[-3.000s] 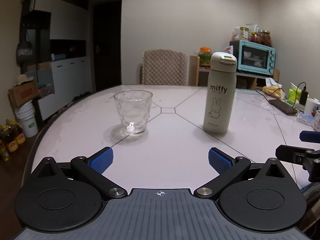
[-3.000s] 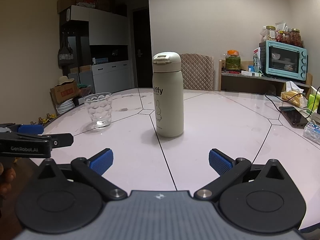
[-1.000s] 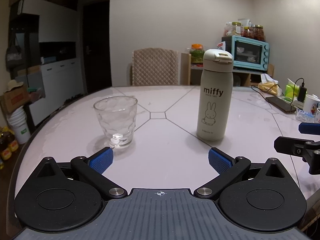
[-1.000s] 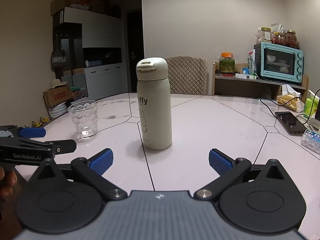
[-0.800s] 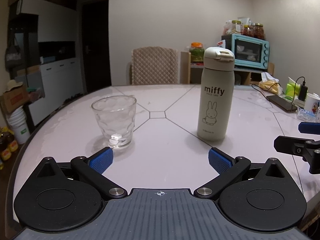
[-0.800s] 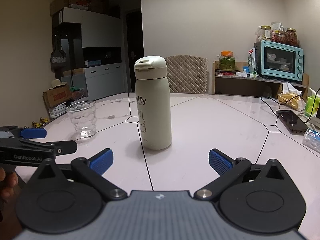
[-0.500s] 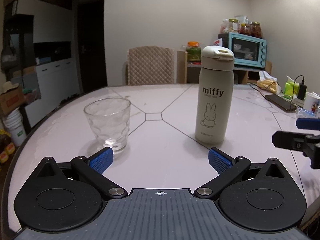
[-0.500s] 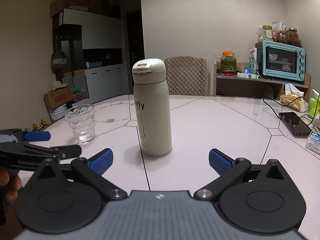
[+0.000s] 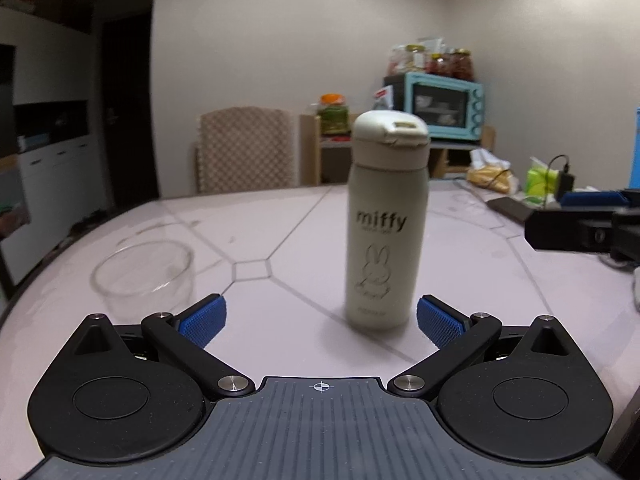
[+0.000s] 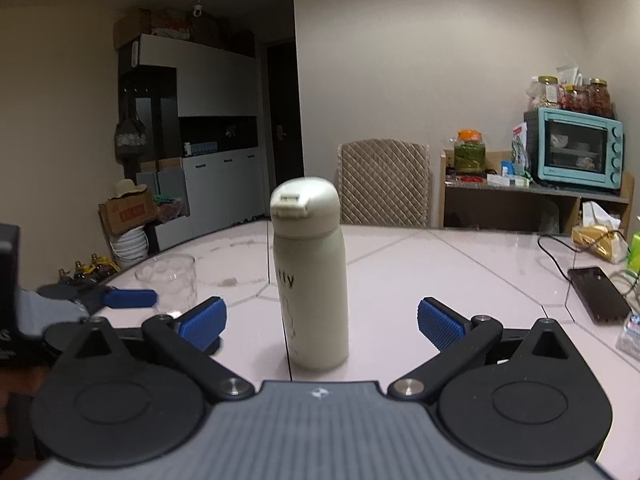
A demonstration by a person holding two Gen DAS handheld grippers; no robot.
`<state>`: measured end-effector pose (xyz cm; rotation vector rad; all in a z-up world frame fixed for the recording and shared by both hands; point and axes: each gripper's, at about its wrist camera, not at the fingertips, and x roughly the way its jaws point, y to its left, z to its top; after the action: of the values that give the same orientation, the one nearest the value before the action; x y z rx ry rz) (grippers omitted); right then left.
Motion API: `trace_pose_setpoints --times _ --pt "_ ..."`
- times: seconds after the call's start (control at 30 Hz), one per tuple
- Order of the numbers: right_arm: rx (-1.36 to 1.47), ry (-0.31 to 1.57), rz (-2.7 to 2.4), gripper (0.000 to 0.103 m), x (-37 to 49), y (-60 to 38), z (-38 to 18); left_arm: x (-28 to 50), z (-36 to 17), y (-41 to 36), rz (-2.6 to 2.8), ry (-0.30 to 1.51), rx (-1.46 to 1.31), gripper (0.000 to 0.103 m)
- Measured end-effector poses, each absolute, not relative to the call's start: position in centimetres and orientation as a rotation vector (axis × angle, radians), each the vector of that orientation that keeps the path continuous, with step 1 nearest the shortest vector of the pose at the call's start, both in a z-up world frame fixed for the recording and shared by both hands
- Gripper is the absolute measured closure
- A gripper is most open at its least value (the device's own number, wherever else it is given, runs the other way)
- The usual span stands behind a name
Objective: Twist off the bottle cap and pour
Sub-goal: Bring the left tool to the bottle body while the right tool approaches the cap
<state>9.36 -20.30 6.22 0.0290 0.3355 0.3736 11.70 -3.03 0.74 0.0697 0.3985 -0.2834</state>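
Observation:
A cream "miffy" bottle [image 9: 384,236] stands upright on the pale table [image 9: 280,208], its flip cap [image 9: 390,136] closed. My left gripper [image 9: 320,318] is open and empty, the bottle's base just ahead between its blue pads. A clear empty glass [image 9: 144,280] stands to the left, close to the left finger. In the right wrist view the bottle [image 10: 310,280] stands between the open pads of my right gripper [image 10: 322,322], and the glass [image 10: 170,280] is to the left. The right gripper's finger shows in the left wrist view [image 9: 580,232].
A black phone [image 10: 598,294] with a cable lies at the table's right side. A quilted chair [image 10: 384,184] stands behind the table. A teal toaster oven [image 10: 574,152] and jars sit on a shelf at the back right. Cabinets and boxes stand at the left.
Both grippers have moved forward and closer to the bottle, which now looks larger and sits between each pair of pads. The glass has slid toward the left gripper's left finger.

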Motion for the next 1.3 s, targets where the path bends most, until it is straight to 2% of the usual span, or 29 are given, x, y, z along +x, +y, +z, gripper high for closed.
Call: trace_pose_setpoints --times 0.4,0.97,1.3 --pt "0.047 0.257 0.354 0.000 12.1 -21.3 9.1 16.9 0.5 -6.5 -0.452 0.374 0.129 0.000" --pt "0.004 0.261 0.458 0.000 15.4 -20.0 9.5 21.2 -1.3 -8.4 -0.519 0.387 0.137 0.000" --pt "0.013 0.247 0.476 0.000 16.2 -20.1 9.4 22.3 -1.7 -7.9 -0.542 0.323 0.091 0.000"
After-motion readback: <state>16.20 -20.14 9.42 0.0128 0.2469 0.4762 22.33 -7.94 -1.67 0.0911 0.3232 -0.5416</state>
